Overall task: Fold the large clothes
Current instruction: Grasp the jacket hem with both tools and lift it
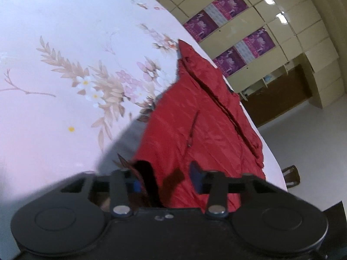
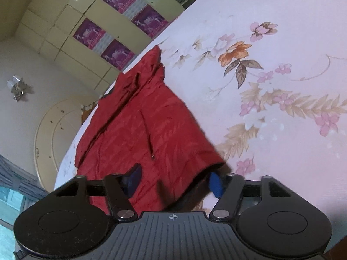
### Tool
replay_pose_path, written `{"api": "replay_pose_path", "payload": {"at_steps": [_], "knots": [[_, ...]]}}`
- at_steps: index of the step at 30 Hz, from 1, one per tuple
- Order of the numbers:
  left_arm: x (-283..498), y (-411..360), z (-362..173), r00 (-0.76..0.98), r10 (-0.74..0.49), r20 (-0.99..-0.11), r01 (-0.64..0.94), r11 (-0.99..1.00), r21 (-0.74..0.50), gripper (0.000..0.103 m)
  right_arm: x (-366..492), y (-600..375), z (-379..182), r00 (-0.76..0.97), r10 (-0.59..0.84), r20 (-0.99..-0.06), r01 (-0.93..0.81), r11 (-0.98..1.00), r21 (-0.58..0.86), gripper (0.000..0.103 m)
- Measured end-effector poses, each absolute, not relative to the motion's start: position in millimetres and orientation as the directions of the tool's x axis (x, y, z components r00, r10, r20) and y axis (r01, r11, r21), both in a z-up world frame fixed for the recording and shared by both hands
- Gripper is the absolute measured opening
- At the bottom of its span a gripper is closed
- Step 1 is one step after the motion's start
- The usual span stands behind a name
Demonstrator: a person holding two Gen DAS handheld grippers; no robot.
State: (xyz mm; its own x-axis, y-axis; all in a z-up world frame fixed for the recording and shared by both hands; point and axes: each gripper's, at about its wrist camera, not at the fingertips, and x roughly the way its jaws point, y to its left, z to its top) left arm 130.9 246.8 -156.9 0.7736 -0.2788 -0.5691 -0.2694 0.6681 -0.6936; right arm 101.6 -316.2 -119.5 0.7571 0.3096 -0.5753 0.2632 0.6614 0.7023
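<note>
Across the middle of both wrist views lies the red jacket (image 1: pixel 195 117), spread on the floral cloth (image 1: pixel 65 43) of the table, its collar end running toward the upper part of each frame and its hem edge down at our fingertips. We have the left gripper (image 1: pixel 167 179) at one hem corner and the right gripper (image 2: pixel 175 182) at the other — red fabric sits between the blue pads (image 1: pixel 196 174) in both views.

Neither pair of jaws is fully together. On the left, a gap shows with cloth bunched in it, and we cannot tell whether the pads press the fabric yet; on the right the pads (image 2: pixel 215 184) stand apart too, with the hem's dark opening draped between them, so again we cannot call it a firm pinch.

To do this step well, we judge that both grips should take all the layers at the hem, not only the slippery top shell, or the lining will sag when we lift. We want the pinch deep enough that the edge cannot slide out. Then both corners should rise together and travel level toward the collar at the frame's upper part — uneven hands would skew the fold. The jacket lies close to the table edge on the cabinet (image 1: pixel 282 32) side, so we should avoid dragging it that way.
</note>
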Motion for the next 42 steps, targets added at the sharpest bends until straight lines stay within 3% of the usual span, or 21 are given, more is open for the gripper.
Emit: {"api": "replay_pose_path", "payload": {"at_steps": [1,2,4,10,16,28,31,34,42], "knots": [[133,250,-159,0.768,-0.281,-0.576,-0.279,0.662,-0.695,0.012,105,-319,-122,0.751,0.318,-0.579,0.264,0.658,0.705,0.028],[132,252,-159,0.769,-0.284,-0.573,-0.284,0.651,-0.704,0.01,107,-320,-123,0.744,0.33,-0.581,0.261,0.657,0.707,0.011],[128,252,-152,0.797,-0.275,-0.538,-0.265,0.641,-0.72,0.007,107,-325,-117,0.757,0.343,-0.557,0.235,0.652,0.721,0.006],[125,244,-117,0.853,-0.238,-0.465,-0.199,0.676,-0.71,0.005,110,-328,-77,0.795,0.38,-0.473,0.098,0.688,0.719,0.004],[155,253,-76,0.914,-0.225,-0.338,-0.129,0.628,-0.767,0.006,146,-336,-26,0.837,0.394,-0.38,-0.01,0.704,0.71,0.004],[340,259,0,0.951,-0.226,-0.21,-0.004,0.671,-0.742,0.006,326,-325,76,0.878,0.385,-0.286,-0.127,0.761,0.636,0.004],[395,261,10,0.946,-0.228,-0.23,-0.007,0.696,-0.718,0.006,389,-324,81,0.878,0.371,-0.303,-0.108,0.77,0.629,0.004],[459,260,4,0.92,-0.234,-0.314,-0.048,0.728,-0.683,0.006,454,-325,68,0.866,0.352,-0.355,-0.055,0.773,0.633,0.004],[577,264,-73,0.812,-0.264,-0.52,-0.138,0.779,-0.612,0.005,570,-328,-18,0.78,0.327,-0.534,0.107,0.771,0.628,0.004]]}}
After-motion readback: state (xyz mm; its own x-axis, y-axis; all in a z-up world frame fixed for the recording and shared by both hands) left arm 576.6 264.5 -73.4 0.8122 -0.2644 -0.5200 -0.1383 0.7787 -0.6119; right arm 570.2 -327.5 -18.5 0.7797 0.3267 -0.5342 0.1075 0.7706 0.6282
